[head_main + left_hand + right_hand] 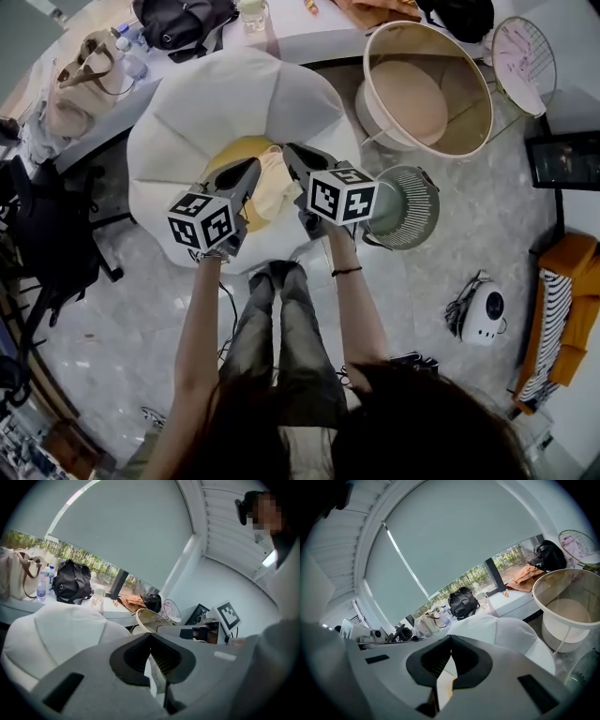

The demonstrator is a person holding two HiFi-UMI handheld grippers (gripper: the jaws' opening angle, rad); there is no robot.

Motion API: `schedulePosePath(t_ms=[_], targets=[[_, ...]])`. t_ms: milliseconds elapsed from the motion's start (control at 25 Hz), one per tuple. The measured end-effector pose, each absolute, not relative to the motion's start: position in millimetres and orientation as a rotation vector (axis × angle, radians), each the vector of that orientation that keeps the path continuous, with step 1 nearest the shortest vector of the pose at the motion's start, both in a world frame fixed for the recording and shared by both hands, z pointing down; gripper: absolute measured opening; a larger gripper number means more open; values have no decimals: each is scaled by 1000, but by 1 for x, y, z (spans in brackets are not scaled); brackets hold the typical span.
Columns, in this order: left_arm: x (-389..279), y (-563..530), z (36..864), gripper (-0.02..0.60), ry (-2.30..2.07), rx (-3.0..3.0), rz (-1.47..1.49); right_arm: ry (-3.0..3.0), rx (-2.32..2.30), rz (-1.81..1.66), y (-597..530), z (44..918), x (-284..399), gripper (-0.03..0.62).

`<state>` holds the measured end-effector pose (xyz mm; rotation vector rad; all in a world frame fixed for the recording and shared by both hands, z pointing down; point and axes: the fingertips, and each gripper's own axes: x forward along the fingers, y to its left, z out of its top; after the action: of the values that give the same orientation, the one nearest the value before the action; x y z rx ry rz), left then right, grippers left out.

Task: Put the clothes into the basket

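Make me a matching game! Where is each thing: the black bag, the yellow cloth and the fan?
Things:
1. black bag
2. yellow cloth
3. fan

Places:
A. on the floor
B. on the table
C. on the white cushion

Pairs: 1-B, 2-C, 3-A

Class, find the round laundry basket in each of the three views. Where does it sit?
Head view: basket, upper right.
Left gripper view: basket, near the centre, small.
Right gripper view: basket, at the right edge.
Shared landmark: the black bag, top left in the head view, left in the left gripper view, centre in the right gripper view.
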<state>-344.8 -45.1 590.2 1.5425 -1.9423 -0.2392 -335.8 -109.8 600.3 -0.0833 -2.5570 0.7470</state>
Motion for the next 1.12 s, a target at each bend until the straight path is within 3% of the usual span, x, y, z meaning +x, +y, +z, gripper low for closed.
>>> schedulePosePath(t_ms=[1120], targets=[[-344,-61,784,11,-1853,1416,-237,-2336,-44,895,-130,812,-345,9]])
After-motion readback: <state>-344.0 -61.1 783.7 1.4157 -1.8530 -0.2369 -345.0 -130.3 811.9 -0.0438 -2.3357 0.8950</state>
